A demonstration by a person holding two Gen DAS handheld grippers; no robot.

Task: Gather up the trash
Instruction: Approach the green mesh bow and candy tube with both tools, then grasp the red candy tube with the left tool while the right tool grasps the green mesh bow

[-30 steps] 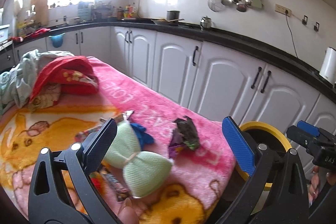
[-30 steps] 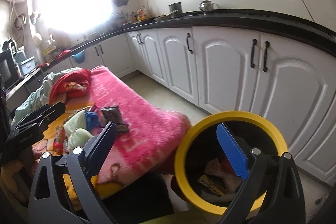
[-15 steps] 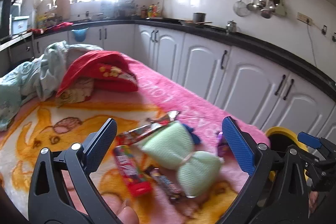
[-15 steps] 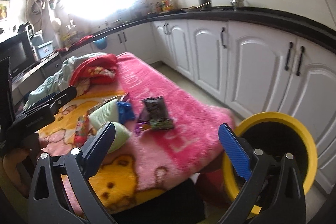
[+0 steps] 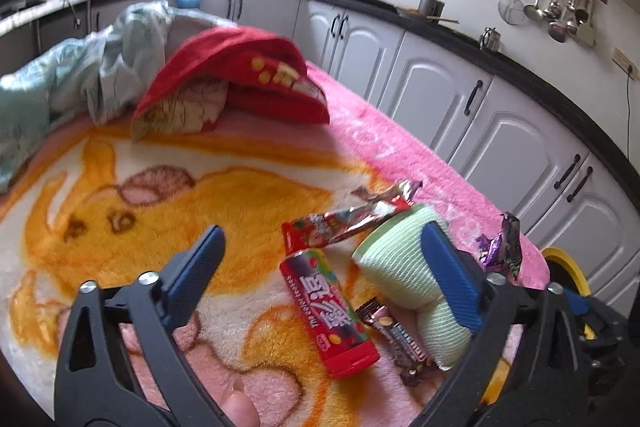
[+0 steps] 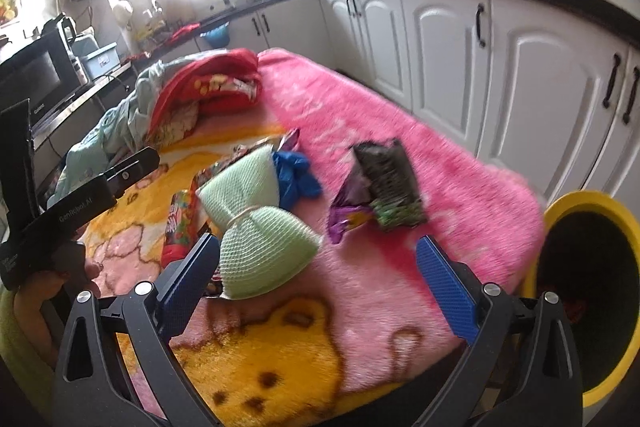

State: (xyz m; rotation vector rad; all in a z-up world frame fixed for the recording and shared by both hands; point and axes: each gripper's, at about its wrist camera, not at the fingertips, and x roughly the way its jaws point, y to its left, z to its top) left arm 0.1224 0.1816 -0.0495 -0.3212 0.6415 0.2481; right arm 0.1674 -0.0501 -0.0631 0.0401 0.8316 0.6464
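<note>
Trash lies on a pink and yellow blanket (image 5: 168, 183). A red candy tube (image 5: 330, 311) lies between the fingers of my open left gripper (image 5: 326, 279), with a red foil wrapper (image 5: 352, 219) and a small chocolate bar wrapper (image 5: 400, 335) beside it. A dark purple-green snack bag (image 6: 380, 183) lies ahead of my open, empty right gripper (image 6: 320, 279); it also shows in the left wrist view (image 5: 502, 247). The yellow-rimmed trash bin (image 6: 592, 291) stands on the floor at the right, off the blanket's edge.
A pale green bow-shaped mesh pad (image 6: 256, 223) and a blue glove (image 6: 296, 175) lie among the wrappers. Red cloth (image 5: 240, 79) and pale green clothes (image 5: 80, 75) are piled at the far end. White kitchen cabinets (image 6: 500, 67) run along the right.
Both grippers have swung left from the bin toward the blanket. The left one has come down close over the red candy tube. Both stay open.
</note>
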